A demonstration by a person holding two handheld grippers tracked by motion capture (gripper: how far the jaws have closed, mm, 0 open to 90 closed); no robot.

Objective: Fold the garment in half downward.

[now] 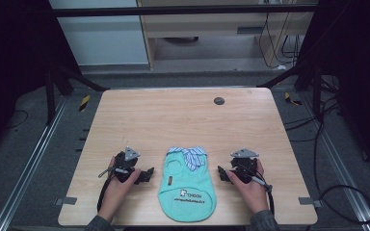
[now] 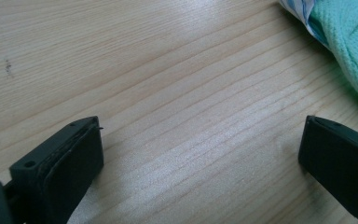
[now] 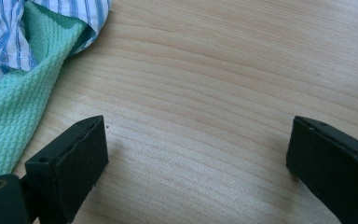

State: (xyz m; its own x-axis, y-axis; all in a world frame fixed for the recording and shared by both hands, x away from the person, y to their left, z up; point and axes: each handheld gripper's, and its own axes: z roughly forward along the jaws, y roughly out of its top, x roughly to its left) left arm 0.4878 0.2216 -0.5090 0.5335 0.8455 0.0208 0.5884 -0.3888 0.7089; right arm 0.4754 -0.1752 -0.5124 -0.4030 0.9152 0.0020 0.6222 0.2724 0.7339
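Two grippers rest on the wooden table (image 1: 183,115), the left gripper (image 1: 147,175) and the right gripper (image 1: 221,174), each with jaws wide apart and empty, flanking the mint-green garment (image 1: 187,192) with striped collar that lies flat between them near the front edge.

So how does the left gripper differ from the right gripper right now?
The left gripper sits left of the green garment, the right gripper on its right. The left gripper's jaws point right toward the garment, the right gripper's point left toward it. Both rest on the wooden table, jaws wide open, holding nothing, clear of the cloth.
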